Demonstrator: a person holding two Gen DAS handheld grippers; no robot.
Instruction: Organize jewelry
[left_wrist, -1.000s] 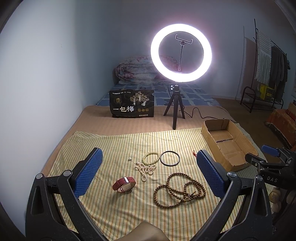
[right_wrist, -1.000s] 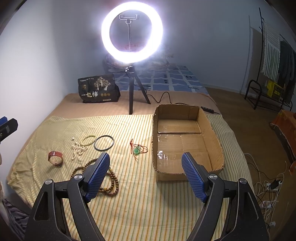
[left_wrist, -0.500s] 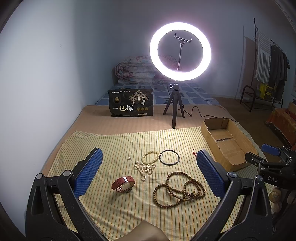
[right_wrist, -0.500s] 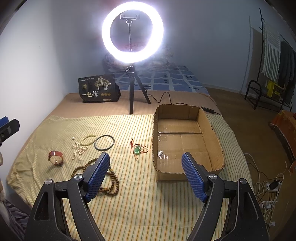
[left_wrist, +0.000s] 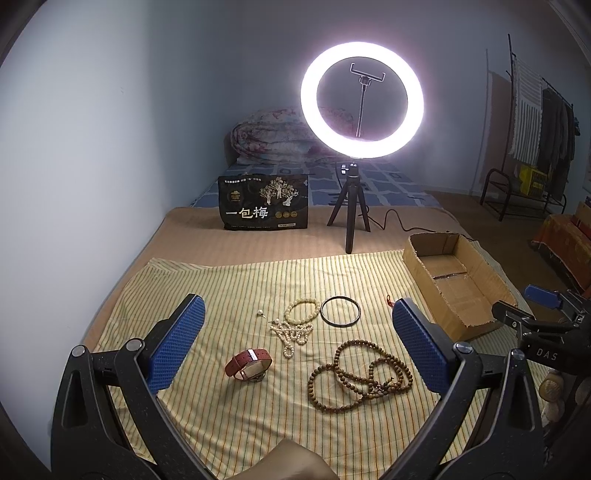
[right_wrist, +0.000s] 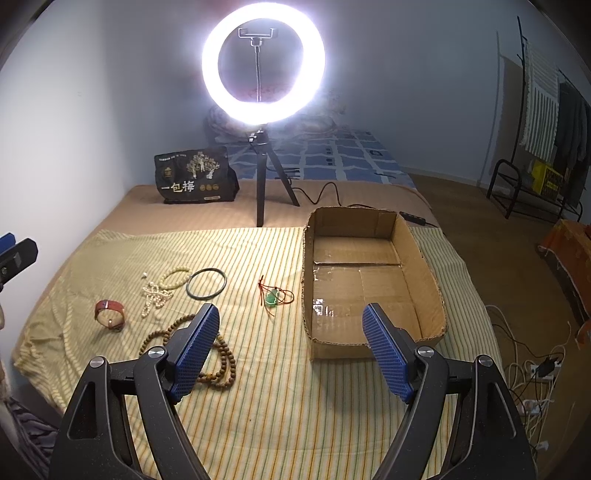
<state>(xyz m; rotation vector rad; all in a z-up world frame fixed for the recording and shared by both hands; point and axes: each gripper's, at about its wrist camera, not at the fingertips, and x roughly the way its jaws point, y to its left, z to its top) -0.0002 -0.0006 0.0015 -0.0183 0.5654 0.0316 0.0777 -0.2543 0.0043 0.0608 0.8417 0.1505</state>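
Jewelry lies on a yellow striped cloth (left_wrist: 229, 280): a red watch (left_wrist: 248, 364), a long brown bead necklace (left_wrist: 360, 374), a white pearl strand (left_wrist: 291, 332), a cream bead bracelet (left_wrist: 302, 309), a black bangle (left_wrist: 340, 311). The right wrist view also shows a green pendant on red cord (right_wrist: 273, 295) and an empty cardboard box (right_wrist: 428, 280). My left gripper (left_wrist: 295, 343) is open and empty, held above the watch and necklace. My right gripper (right_wrist: 290, 343) is open and empty, above the cloth left of the box.
A lit ring light on a tripod (left_wrist: 352, 221) stands behind the cloth, with a black printed bag (left_wrist: 263, 202) to its left. The wall is close on the left. Cables and a power strip (right_wrist: 535, 369) lie on the floor to the right.
The left gripper has drifted slightly, shifting the view a little. The right gripper is nearly still. Nothing was taken hold of.
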